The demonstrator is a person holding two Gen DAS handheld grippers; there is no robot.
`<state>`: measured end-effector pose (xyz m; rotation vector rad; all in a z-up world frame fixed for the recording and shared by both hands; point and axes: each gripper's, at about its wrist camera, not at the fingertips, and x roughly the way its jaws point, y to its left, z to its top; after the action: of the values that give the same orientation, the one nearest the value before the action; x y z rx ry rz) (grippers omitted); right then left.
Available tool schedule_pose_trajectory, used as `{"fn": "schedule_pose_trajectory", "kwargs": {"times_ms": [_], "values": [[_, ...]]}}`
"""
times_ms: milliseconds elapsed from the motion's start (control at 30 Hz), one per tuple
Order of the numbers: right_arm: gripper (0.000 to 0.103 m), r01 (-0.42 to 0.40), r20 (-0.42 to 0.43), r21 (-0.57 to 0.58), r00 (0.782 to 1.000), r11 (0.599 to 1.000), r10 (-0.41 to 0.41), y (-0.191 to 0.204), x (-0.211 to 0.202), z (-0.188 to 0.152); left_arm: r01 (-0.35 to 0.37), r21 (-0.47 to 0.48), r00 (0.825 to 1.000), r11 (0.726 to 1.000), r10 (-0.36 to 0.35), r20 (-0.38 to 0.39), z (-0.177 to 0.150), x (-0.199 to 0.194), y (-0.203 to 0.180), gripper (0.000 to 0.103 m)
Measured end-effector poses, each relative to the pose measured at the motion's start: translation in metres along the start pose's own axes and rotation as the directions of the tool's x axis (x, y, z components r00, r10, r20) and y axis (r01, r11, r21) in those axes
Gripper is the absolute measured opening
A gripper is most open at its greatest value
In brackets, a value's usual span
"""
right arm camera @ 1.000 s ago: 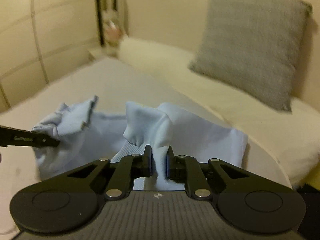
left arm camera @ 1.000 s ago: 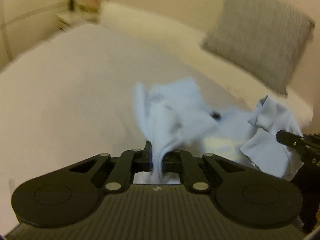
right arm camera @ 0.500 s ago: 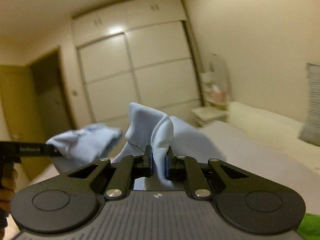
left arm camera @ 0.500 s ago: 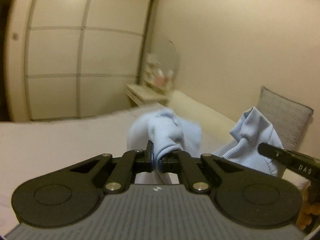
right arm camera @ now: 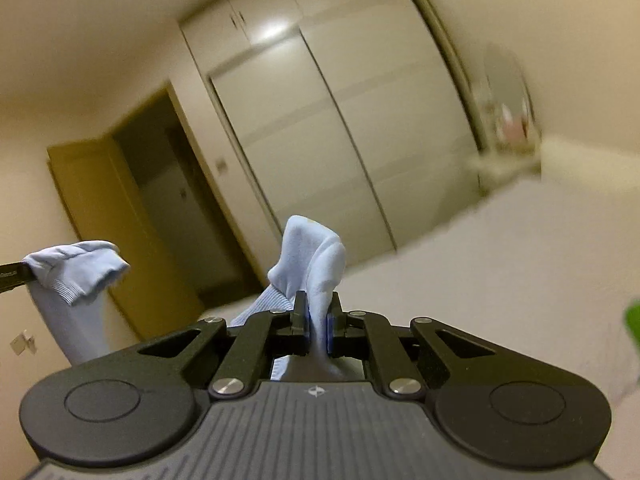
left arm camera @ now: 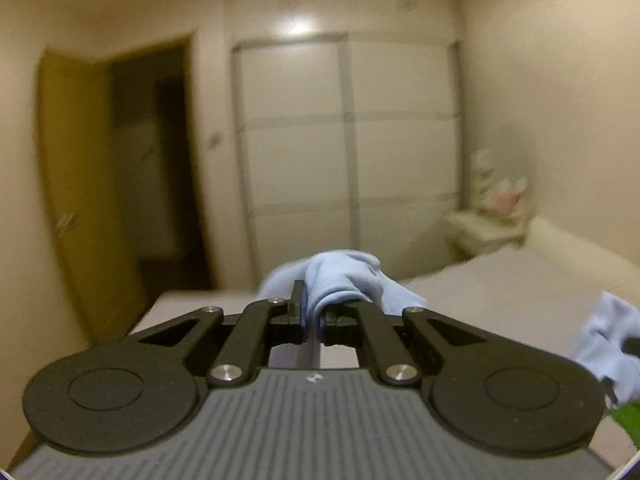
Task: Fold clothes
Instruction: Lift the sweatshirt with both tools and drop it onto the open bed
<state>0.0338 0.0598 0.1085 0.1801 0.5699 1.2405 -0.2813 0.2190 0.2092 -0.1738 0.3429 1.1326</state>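
Pale bed before wardrobe; both grippers pinch garment.

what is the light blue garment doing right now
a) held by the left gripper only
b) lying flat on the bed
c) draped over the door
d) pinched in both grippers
d: the left gripper and the right gripper are each shut on a bunch of the light blue garment, which is raised in front of the wardrobe.

no legible text, labels or numbers
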Motion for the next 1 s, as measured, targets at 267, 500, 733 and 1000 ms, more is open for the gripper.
{"fn": "schedule_pose_trajectory", "kwargs": {"times_ms": [267,500,733,1000], "values": [[0.007,0.073,-0.063,0.011,0.995,0.997,-0.072,-0.017,0.005,-0.029,-0.237,-0.108,0.966,0.966,0.221,-0.136,-0.057,-0.017,0.087,0.005],[0.068,0.294,-0.395,-0.204,0.848,0.934,-0.353,-0.036,0.044,-0.097,-0.337,-0.018,0.814,0.941,0.281,-0.508,-0.174,0.006,0.105,0.021],[0.071,0.274,-0.598,-0.261,0.707,0.926,-0.378,-0.057,0.031,-0.184,-0.206,0.037,0.66,0.978,0.167,-0.732,-0.283,0.009,0.04,0.026],[0.072,0.147,-0.625,-0.261,0.728,0.954,-0.283,-0.037,0.029,-0.194,-0.092,0.085,0.724,0.992,0.125,-0.678,-0.29,-0.015,-0.043,0.037]]}}
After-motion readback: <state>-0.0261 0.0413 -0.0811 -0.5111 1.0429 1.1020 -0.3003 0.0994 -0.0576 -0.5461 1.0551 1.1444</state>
